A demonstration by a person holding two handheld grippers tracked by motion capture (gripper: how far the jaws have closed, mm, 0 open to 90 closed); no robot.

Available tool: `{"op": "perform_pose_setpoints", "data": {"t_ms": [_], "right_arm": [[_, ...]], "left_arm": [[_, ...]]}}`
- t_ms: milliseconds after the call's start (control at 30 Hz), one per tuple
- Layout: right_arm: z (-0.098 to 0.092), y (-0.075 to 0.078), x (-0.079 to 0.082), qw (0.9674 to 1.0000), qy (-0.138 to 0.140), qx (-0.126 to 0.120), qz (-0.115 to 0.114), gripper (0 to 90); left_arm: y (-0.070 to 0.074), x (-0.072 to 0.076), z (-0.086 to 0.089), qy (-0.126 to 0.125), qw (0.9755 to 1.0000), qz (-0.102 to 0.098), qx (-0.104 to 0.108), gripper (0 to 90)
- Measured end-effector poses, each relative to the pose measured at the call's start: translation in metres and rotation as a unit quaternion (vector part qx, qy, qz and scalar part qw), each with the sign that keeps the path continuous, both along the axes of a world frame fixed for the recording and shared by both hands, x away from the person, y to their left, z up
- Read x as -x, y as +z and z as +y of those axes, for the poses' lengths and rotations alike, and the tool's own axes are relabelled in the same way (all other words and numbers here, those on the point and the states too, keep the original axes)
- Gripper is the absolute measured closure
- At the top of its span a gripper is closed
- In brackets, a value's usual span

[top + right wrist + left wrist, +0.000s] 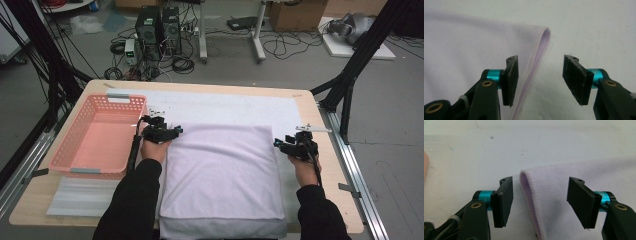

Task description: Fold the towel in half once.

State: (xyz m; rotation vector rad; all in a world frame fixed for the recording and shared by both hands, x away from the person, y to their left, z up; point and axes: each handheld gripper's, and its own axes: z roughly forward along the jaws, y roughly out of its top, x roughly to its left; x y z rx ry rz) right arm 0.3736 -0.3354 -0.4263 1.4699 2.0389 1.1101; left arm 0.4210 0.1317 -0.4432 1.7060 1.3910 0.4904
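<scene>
A pale lilac cloth [222, 170] lies folded flat on the white mat [235, 107] in the middle of the table. My left gripper [176, 131] hangs over its far left corner, jaws apart; in the left gripper view the cloth's folded corner [534, 195] lies between and beneath the pads [505, 200], untouched. My right gripper [278, 144] sits at the far right corner, also open. In the right gripper view the cloth's hemmed edge [537, 50] runs under the left pad [511, 77], with bare mat between the jaws.
A pink plastic basket [97, 135], empty, stands at the table's left beside my left hand. A ribbed translucent sheet [80, 197] lies in front of it. Black frame legs [350, 75] rise at the right rear corner. Cables and computer towers sit on the floor beyond.
</scene>
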Motion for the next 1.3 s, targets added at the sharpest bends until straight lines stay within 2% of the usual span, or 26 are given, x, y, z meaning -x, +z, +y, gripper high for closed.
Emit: {"op": "perform_pose_setpoints", "data": {"t_ms": [100, 200, 233, 300, 367, 400, 433, 500, 533, 567, 600, 633, 667, 733, 800, 833, 900, 1000, 1067, 1133, 1233, 1300], "right_arm": [[0.008, -0.004, -0.016, 0.9999, 0.004, 0.003, 0.013, 44.9], [0.016, -0.011, -0.030, 0.9998, -0.001, 0.014, 0.016, 44.4], [0.018, -0.014, -0.034, 0.9996, -0.005, 0.017, 0.023, 44.1], [0.022, -0.019, -0.042, 0.9991, -0.006, 0.022, 0.035, 43.2], [0.025, -0.020, -0.047, 0.9991, -0.006, 0.026, 0.033, 45.0], [0.027, -0.019, -0.048, 0.9989, -0.003, 0.030, 0.035, 47.2], [0.029, -0.018, -0.048, 0.9984, 0.002, 0.045, 0.034, 53.7], [0.034, -0.017, -0.047, 0.9975, 0.018, 0.061, 0.030, 63.6], [0.037, -0.016, -0.046, 0.9965, 0.028, 0.074, 0.027, 70.0], [0.040, -0.016, -0.045, 0.9954, 0.039, 0.085, 0.022, 75.6], [0.043, -0.016, -0.044, 0.9951, 0.044, 0.085, 0.025, 80.5], [0.043, -0.016, -0.044, 0.9953, 0.044, 0.082, 0.026, 82.0], [0.042, -0.016, -0.044, 0.9956, 0.044, 0.077, 0.028, 83.1], [0.040, -0.016, -0.044, 0.9968, 0.040, 0.061, 0.034, 85.0], [0.036, -0.016, -0.045, 0.9973, 0.042, 0.050, 0.035, 85.9], [0.036, -0.016, -0.045, 0.9971, 0.041, 0.054, 0.033, 86.1], [0.035, -0.014, -0.045, 0.9964, 0.041, 0.072, 0.016, 86.4], [0.032, -0.011, -0.048, 0.9962, 0.041, 0.076, -0.010, 86.7], [0.031, -0.009, -0.052, 0.9959, 0.039, 0.080, -0.018, 86.7], [0.031, -0.007, -0.058, 0.9956, 0.035, 0.083, -0.026, 86.7], [0.029, -0.001, -0.066, 0.9957, 0.021, 0.076, -0.048, 86.6], [0.028, 0.004, -0.073, 0.9959, 0.015, 0.073, -0.052, 86.5]], "left_arm": [[-0.006, -0.009, 0.000, 0.004, 0.9999, 0.012, 0.001, 36.8], [-0.010, -0.012, 0.002, -0.002, 0.9999, 0.014, 0.008, 37.2], [-0.010, -0.012, 0.002, -0.002, 0.9998, 0.013, 0.012, 38.1], [-0.009, -0.011, 0.002, -0.013, 0.9998, 0.012, 0.003, 41.3], [-0.009, -0.010, -0.001, -0.024, 0.9995, 0.008, -0.016, 46.6], [-0.009, -0.009, -0.002, -0.025, 0.9993, 0.007, -0.025, 48.5], [-0.009, -0.009, -0.004, -0.027, 0.9990, 0.006, -0.034, 50.5], [-0.008, -0.006, -0.008, -0.031, 0.9973, -0.001, -0.067, 57.4], [-0.008, -0.005, -0.009, -0.046, 0.9967, -0.003, -0.067, 64.7], [-0.008, -0.004, -0.011, -0.060, 0.9961, -0.005, -0.064, 78.5], [-0.008, -0.003, -0.013, -0.058, 0.9957, -0.006, -0.072, 83.0], [-0.008, -0.003, -0.014, -0.054, 0.9958, -0.006, -0.074, 83.8], [-0.008, -0.003, -0.014, -0.050, 0.9966, -0.002, -0.066, 84.3], [-0.008, -0.004, -0.010, -0.041, 0.9985, 0.014, -0.034, 84.9], [-0.008, -0.006, -0.006, -0.037, 0.9990, 0.023, -0.013, 85.3], [-0.008, -0.007, -0.005, -0.033, 0.9991, 0.024, -0.007, 85.4], [-0.007, -0.008, -0.003, -0.029, 0.9994, 0.018, -0.004, 85.6], [-0.003, -0.012, 0.002, -0.017, 0.9997, 0.006, 0.016, 85.8], [0.004, -0.018, 0.001, -0.024, 0.9997, -0.001, 0.009, 85.8], [0.019, -0.029, -0.002, -0.030, 0.9995, -0.014, 0.002, 85.8], [0.034, -0.043, -0.004, -0.028, 0.9991, -0.032, -0.002, 85.7], [0.039, -0.051, -0.006, -0.026, 0.9990, -0.037, -0.002, 85.7]]}}
